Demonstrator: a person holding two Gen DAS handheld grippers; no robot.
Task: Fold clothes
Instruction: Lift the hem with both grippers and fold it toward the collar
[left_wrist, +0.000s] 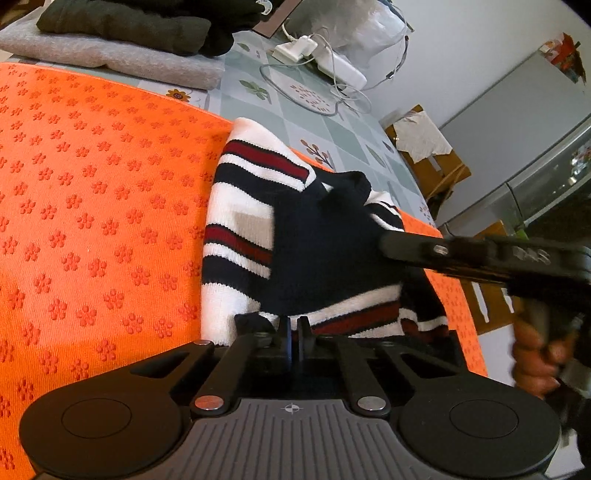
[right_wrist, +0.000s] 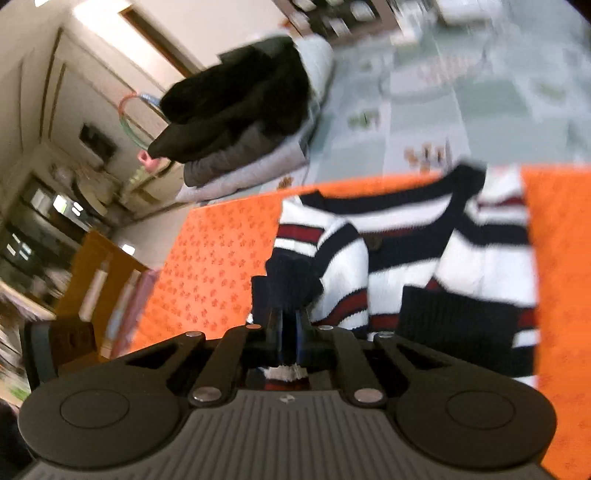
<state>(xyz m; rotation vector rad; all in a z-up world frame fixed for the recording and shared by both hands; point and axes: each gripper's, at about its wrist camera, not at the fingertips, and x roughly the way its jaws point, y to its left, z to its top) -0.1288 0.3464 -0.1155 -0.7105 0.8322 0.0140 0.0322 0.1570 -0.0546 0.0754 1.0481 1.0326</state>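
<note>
Checked green-and-white cloth covers the surface (left_wrist: 325, 125), and one orange mat (left_wrist: 92, 192) with a raised flower print lies on top of it. One striped sweater (left_wrist: 243, 221), white with navy and dark red bands, lies partly folded on the mat, straight ahead of both pairs of jaws.

Left gripper (left_wrist: 294, 332): its jaws are drawn nearly together, with only a thin slit between them, at the sweater's near edge. Navy knit sits just beside the left fingertip, but whether any cloth is pinched I cannot tell.

Right gripper (right_wrist: 290, 325): its jaws are closed on a navy ribbed part of the sweater (right_wrist: 406, 251), which bunches just beyond the tips, and striped knit shows behind them too. In the left view this gripper (left_wrist: 391, 245) reaches in from the right of the left jaws, its tip at the navy fold, with one hand (left_wrist: 535, 354) on its handle.

Far beyond the jaws sits one stack of folded clothes (left_wrist: 122, 40), a dark garment over a grey one. Right of that stack lie one white power strip (left_wrist: 332, 62) and its tangled cables. Two wooden chairs (left_wrist: 432, 162) stand past the surface's edge.
</note>
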